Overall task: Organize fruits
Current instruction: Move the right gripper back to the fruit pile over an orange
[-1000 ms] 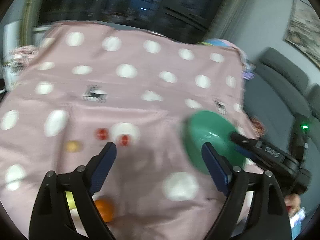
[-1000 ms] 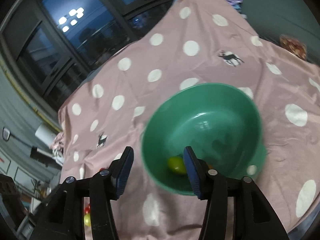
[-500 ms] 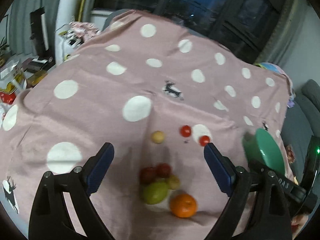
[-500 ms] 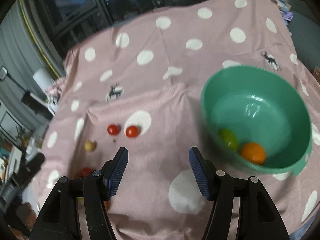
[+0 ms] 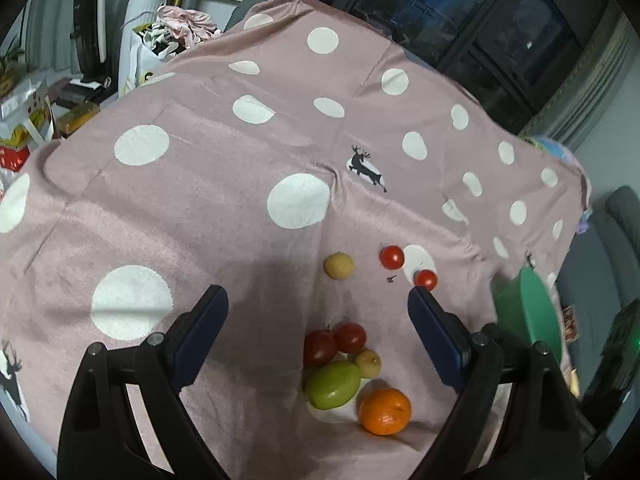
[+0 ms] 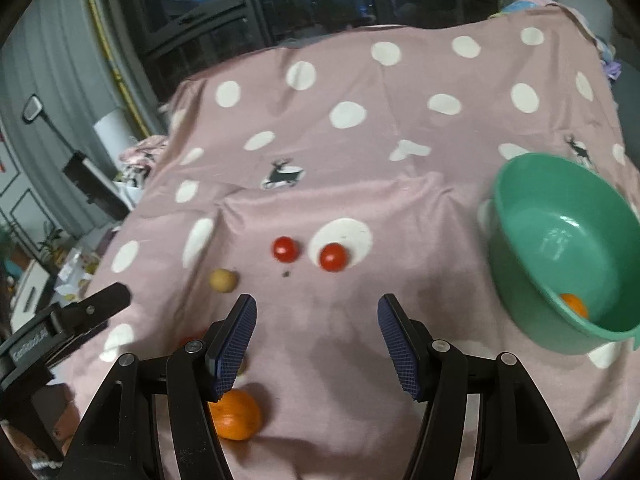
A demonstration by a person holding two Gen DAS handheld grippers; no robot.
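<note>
Left gripper (image 5: 316, 300): jaws wide, empty, above the fruit cluster.
Right gripper (image 6: 316, 312): jaws apart, nothing between.
Loose fruit: orange (image 5: 385, 411), green fruit (image 5: 333, 384), tomatoes (image 5: 335, 343) on cloth (image 5: 200, 184).
Bowl (image 6: 520, 216): right side, holds an orange fruit (image 6: 574, 305).

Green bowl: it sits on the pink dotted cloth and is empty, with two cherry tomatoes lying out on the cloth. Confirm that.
Not quite. The green bowl is not empty: the right wrist view shows an orange fruit inside it. It does sit on the pink dotted cloth, with the two cherry tomatoes out on the cloth.
</note>
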